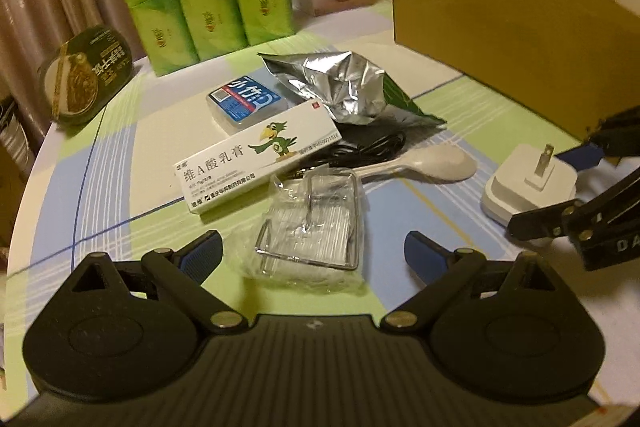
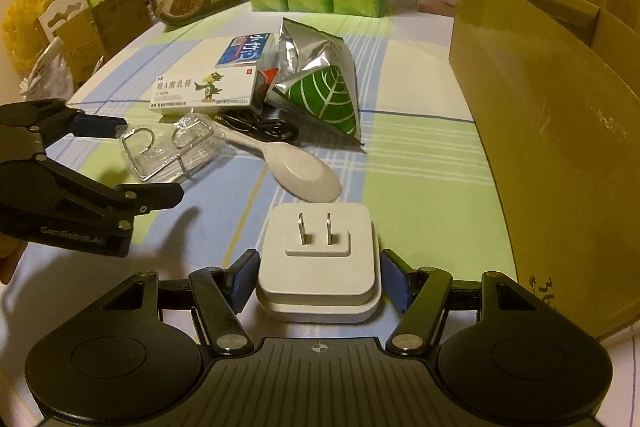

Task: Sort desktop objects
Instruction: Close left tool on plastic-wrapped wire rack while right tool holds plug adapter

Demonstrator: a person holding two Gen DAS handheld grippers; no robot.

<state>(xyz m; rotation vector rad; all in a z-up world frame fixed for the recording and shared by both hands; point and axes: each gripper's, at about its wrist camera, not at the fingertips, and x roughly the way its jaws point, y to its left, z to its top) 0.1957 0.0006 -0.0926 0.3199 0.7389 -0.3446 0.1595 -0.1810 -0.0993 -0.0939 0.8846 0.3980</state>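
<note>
- Left wrist view: left tool (image 1: 313, 251) spread wide, nothing pinched. Bagged wire rack (image 1: 310, 227) lies on the counter (image 1: 420, 227) between its pads, lower centre; pads look clear of the plastic.
- Same view: ointment box (image 1: 256, 157) just above the rack, spoon (image 1: 434, 163) centre right, foil pouch (image 1: 340, 87) behind, cardboard box (image 1: 500, 27) upper right. Right tool (image 1: 560, 187) enters at the right edge around the white charger (image 1: 528, 183).
- Right wrist view: right tool (image 2: 318, 275) has the charger (image 2: 320, 259) between its pads, lower centre, 2 prongs up. Pads sit at its sides; gap at the right pad hard to judge, so firm pinch not confirmed.
- Same view: left tool (image 2: 148, 159) at left edge, spread, by the wire rack (image 2: 168, 151). Cardboard box (image 2: 560, 107) at right, likely the sorting bin.
- Risk: charger sides are smooth and rounded; a shallow or off-centre pinch could let it slip or twist on lift.
- Risk: closing on the loose bag may catch only plastic, so the rack sags or drops.
- Risk: the rack sits near the spoon (image 2: 304, 171) and black cable (image 2: 260, 127); dragging could snag them.
</note>
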